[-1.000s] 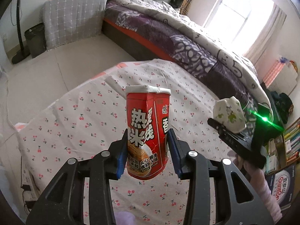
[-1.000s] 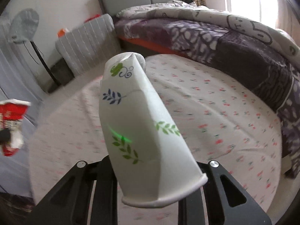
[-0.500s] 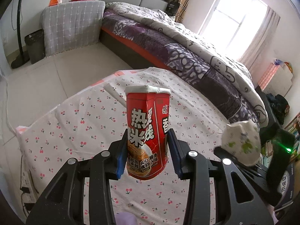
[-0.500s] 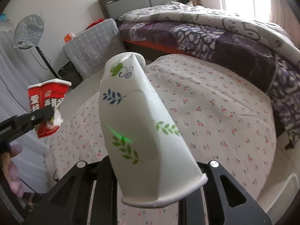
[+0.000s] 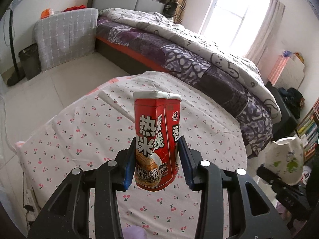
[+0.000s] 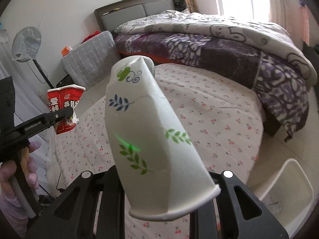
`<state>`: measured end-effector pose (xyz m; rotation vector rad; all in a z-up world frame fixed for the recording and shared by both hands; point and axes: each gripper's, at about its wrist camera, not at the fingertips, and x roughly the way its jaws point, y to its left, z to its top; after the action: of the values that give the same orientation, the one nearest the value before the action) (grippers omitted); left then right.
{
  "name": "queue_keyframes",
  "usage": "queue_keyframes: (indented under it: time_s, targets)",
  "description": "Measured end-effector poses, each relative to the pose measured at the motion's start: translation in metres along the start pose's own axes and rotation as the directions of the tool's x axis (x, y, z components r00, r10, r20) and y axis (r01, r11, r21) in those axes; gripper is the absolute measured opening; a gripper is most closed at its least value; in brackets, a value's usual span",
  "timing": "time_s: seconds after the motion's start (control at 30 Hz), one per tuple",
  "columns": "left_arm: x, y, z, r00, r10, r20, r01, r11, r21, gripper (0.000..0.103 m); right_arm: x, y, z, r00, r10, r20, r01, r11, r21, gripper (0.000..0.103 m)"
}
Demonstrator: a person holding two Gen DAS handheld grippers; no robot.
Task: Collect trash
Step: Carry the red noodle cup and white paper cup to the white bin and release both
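My left gripper is shut on a red noodle cup with Chinese print, held upright above the cherry-print tablecloth. The red cup also shows at the left of the right wrist view. My right gripper is shut on a crushed white paper cup with leaf prints, held above the table. That paper cup also shows at the right edge of the left wrist view. A white bin stands on the floor at the lower right of the right wrist view.
A bed with a purple quilt lies beyond the table. A grey checked cover and a dark waste bin stand by the far wall, with a fan nearby. Bookshelves are at the right.
Both grippers have drawn back from the table with their cups still held. The right gripper has swung right, and the white bin has come into its view.
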<state>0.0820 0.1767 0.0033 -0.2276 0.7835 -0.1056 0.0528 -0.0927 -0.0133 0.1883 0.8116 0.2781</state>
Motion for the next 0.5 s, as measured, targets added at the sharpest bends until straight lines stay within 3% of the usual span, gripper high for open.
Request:
queue_keyframes:
  time_s: [0.33, 0.5]
  targets:
    - [0.006, -0.032, -0.015, 1.0, 0.003, 0.007, -0.003, 0.997, 0.077, 0.038, -0.027, -0.067, -0.033, 0.999, -0.039, 0.012, 0.037, 0.986, 0.166, 0.021]
    - [0.007, -0.053, -0.018, 1.0, -0.018, 0.009, 0.017, 0.995, 0.101, 0.038, -0.053, -0.101, -0.04, 0.993, -0.103, 0.056, 0.087, 0.968, 0.234, 0.021]
